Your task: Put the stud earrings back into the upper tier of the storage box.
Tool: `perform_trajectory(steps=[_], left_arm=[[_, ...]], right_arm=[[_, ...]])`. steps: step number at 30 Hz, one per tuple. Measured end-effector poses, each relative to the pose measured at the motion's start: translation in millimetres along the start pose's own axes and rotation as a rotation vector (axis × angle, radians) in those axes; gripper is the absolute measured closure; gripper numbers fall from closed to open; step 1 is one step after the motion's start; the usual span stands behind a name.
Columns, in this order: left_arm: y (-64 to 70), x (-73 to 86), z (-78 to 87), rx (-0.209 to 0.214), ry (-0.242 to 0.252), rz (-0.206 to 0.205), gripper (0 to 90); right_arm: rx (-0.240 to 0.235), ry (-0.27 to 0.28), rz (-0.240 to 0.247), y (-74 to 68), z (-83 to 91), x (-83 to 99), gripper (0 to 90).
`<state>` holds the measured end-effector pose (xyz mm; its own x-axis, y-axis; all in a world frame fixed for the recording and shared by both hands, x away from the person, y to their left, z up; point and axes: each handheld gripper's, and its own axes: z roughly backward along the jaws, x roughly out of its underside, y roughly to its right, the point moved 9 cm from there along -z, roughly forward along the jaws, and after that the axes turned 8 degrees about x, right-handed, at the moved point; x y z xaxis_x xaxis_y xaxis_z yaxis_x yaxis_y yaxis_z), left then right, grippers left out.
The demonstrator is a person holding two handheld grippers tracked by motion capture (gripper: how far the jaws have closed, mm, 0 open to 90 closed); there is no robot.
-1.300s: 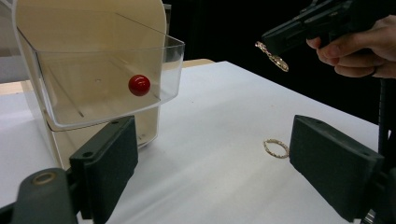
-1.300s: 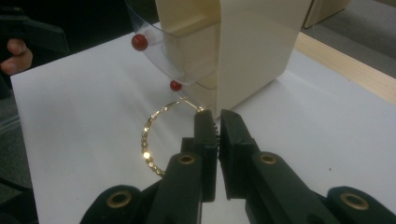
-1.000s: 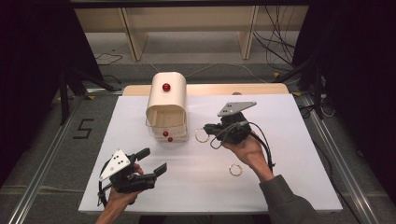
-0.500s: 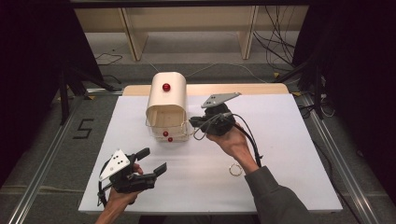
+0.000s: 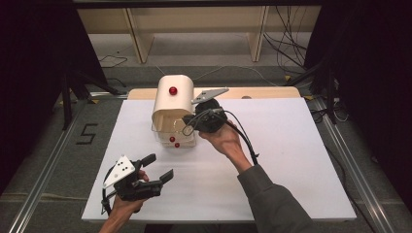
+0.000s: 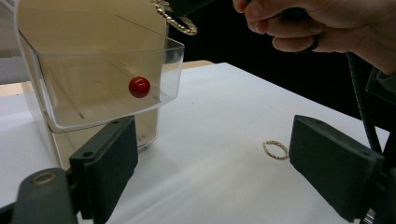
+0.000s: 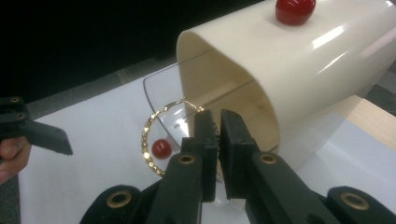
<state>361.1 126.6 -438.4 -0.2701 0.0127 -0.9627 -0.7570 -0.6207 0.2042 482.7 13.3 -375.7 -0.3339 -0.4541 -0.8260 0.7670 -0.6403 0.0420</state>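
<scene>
Right gripper pinches a gold hoop just above the clear drawer of the cream box. Lower it inside the rim, then let go. A second hoop lies at 4 o'clock. Left gripper idles wide at 7 o'clock; plenty of room.

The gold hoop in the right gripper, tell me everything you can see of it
The gold hoop is a thin ring of bright yellow metal, as it looks, with a beaded or twisted surface and a fine wire closing its top. The right gripper is shut on one side of it, so the hoop hangs upright in the air. It is held over the open clear drawer of the cream box, not yet inside. Nothing else touches it that I can see.
</scene>
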Motion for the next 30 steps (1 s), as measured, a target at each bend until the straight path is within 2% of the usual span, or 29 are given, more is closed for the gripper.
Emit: perform_trajectory(steps=[3, 16, 30], left_arm=[[-0.1, -0.1, 0.1, 0.0, 0.0, 0.0, 15.3], [0.2, -0.4, 0.3, 0.001, 0.002, 0.0, 15.3], [0.6, -1.0, 0.6, 0.004, 0.005, 0.001, 15.3]], right_arm=[[0.0, -0.003, -0.008, -0.3, -3.4, -1.8, 86.4], [0.056, -0.022, -0.017, 0.7, -25.6, -8.6, 86.3], [0.075, -0.036, -0.017, -2.5, -39.8, -5.9, 86.0]])
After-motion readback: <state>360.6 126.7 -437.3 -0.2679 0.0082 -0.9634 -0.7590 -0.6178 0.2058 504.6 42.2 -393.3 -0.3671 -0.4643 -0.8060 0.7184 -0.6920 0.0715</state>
